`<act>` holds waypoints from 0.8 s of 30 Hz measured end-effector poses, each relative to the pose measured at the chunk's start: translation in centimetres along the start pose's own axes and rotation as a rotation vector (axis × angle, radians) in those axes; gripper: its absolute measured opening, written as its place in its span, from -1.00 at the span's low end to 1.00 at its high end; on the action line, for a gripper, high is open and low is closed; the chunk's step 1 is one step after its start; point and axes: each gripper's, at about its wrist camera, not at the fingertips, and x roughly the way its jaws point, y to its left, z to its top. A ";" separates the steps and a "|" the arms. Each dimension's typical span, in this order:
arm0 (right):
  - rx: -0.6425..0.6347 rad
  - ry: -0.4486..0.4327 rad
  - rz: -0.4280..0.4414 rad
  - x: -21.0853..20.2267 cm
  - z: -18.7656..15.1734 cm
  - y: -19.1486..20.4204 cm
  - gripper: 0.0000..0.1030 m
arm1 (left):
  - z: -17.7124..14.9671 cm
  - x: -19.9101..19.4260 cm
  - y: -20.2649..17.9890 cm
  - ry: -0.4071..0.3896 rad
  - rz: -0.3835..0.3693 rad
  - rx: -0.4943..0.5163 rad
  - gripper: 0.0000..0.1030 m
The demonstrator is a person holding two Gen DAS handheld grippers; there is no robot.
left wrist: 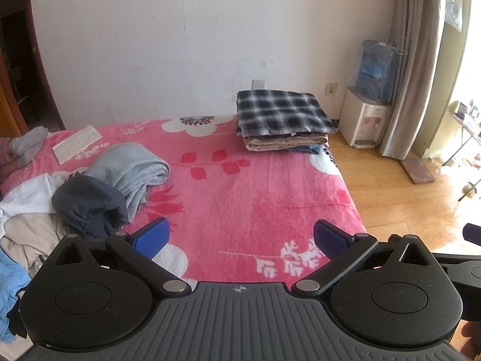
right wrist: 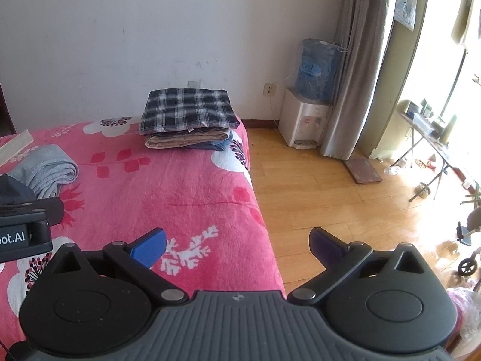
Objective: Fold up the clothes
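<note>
Between garments: left tool point(left wrist: 239, 239) and right tool point(right wrist: 237, 245) both agape and empty above the bed point(left wrist: 240, 180); folded stack point(left wrist: 282, 120) far corner; next, likely reach left to the unfolded pile point(left wrist: 90, 201).

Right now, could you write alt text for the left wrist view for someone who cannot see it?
An open left gripper hovers over a pink floral bedspread. Unfolded clothes are heaped at left, and a folded stack topped by a plaid shirt sits by the far wall. A water dispenser stands on the wooden floor beyond.
</note>
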 end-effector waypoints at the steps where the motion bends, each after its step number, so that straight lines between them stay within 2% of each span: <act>1: -0.002 0.000 0.001 0.0 0.0 0.0 1.00 | 0.0 0.0 0.0 0.001 -0.001 -0.001 1.00; 24: -0.010 0.009 0.000 0.2 -0.1 0.4 1.00 | -0.1 0.2 0.1 0.009 0.002 -0.001 1.00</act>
